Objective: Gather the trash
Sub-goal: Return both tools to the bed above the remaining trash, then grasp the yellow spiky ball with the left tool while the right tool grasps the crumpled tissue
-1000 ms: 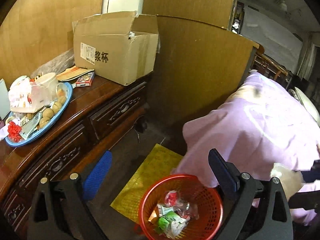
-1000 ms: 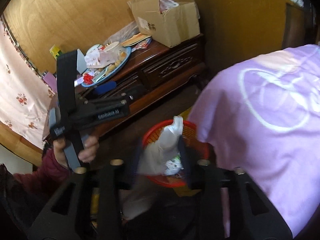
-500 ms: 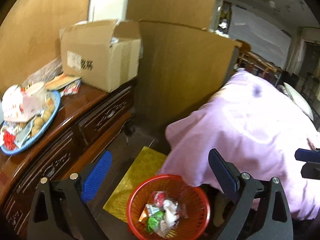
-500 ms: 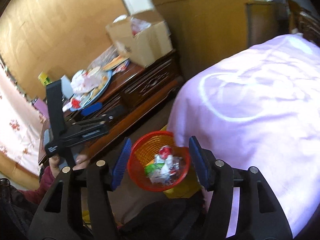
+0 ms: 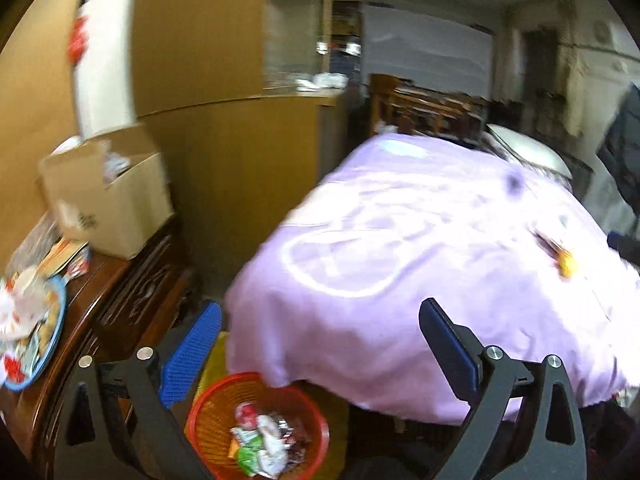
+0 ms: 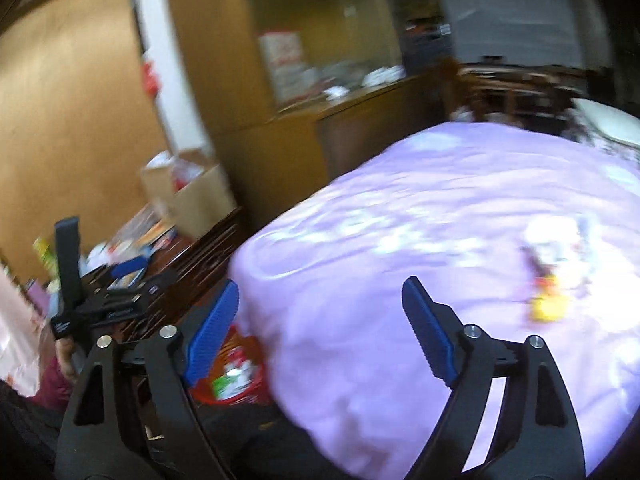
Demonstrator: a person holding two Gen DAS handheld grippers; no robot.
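Both hand-held grippers, left and right, gape empty; blurry swing toward wrappers on bed risks snagging quilt.

A round red mesh basket stands on the floor at the bottom of the left wrist frame, left of centre, partly tucked under the overhanging edge of the lilac cover. It holds a loose heap of crumpled wrappers: white, green, red and dark pieces, blurred. In the right wrist frame the same basket shows only in part at lower left. At the right of that frame, on top of the cover, lies more litter: a white crumpled piece with a yellow and red piece just below it, too smeared to identify.
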